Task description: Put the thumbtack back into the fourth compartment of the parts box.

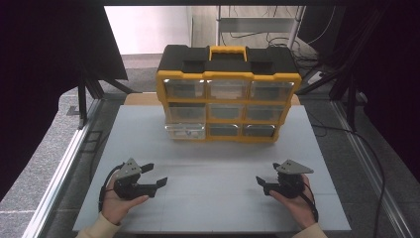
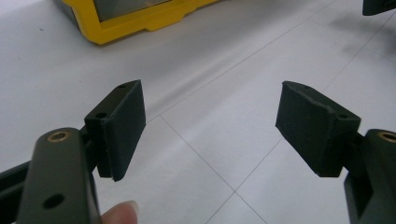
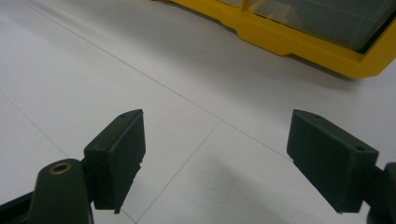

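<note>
Both black claws, left claw (image 1: pixel 155 174) and right claw (image 1: pixel 262 182), carry grey three-cornered plates, brass-ringed holes, trailing cables.

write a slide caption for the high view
Two hand-held grippers, left gripper and right gripper, both open, rest on a white table before a yellow drawer organizer.

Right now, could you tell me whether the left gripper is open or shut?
Open: the left gripper has its jaws spread wide apart, with bare white table showing between them.

A lab: black curtains (image 1: pixel 44 64) flank a white surface (image 1: pixel 213 198), cables (image 1: pixel 277 34) at 12 o'clock behind a parts cabinet (image 1: pixel 228 94).
</note>
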